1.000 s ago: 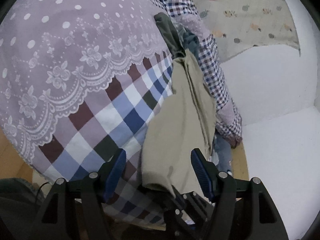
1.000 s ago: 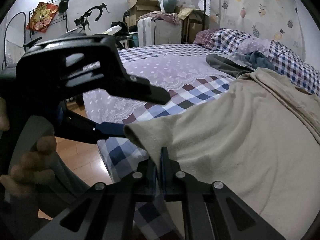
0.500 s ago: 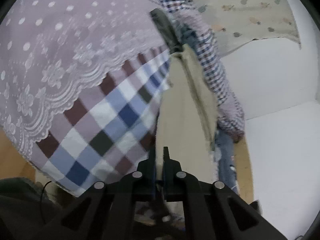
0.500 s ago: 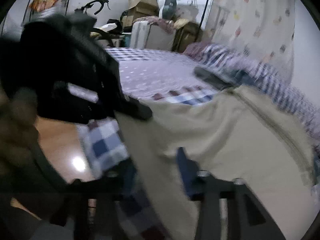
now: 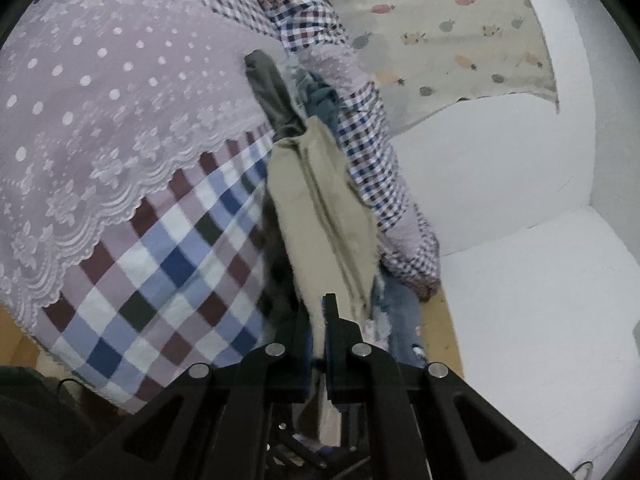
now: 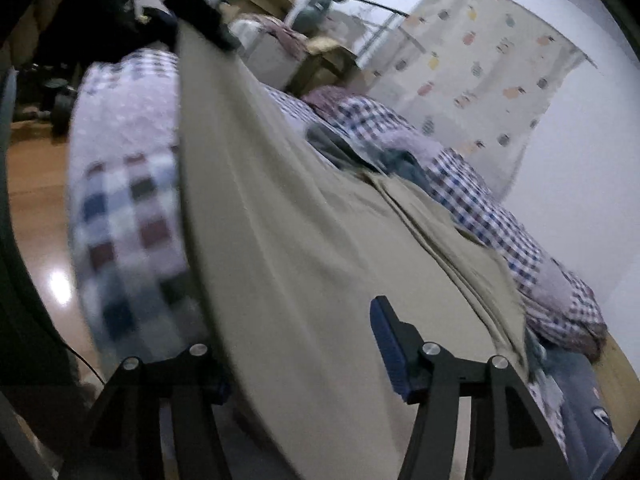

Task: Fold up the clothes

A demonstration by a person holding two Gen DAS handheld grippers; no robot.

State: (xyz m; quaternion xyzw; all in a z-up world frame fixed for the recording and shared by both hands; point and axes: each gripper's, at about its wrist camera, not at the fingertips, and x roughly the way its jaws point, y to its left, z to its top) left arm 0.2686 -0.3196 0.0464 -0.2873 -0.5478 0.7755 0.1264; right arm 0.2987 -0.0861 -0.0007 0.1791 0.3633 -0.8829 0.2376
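A beige garment [image 5: 320, 208] stretches from the bed toward me in the left wrist view, pulled taut and seen edge-on. My left gripper [image 5: 318, 320] is shut on its near edge. In the right wrist view the same beige garment [image 6: 304, 248] spreads wide across the bed, its upper corner held up at the top left by the other gripper. My right gripper [image 6: 300, 344] is open, its fingers either side of the cloth's lower edge and not pinching it. The left finger is mostly hidden behind the cloth.
The bed wears a plaid cover [image 5: 152, 256] with a lilac lace overlay [image 5: 100, 112]. Dark grey and blue clothes [image 5: 276, 92] lie beyond the beige garment. A checked quilt [image 6: 480, 200] runs along the wall side. Jeans [image 6: 576, 400] hang at the bed's corner. Wood floor [image 6: 36, 200] lies left.
My left gripper went from open to shut on the beige garment and lifted its edge. My right gripper let go of the cloth and now stands open.
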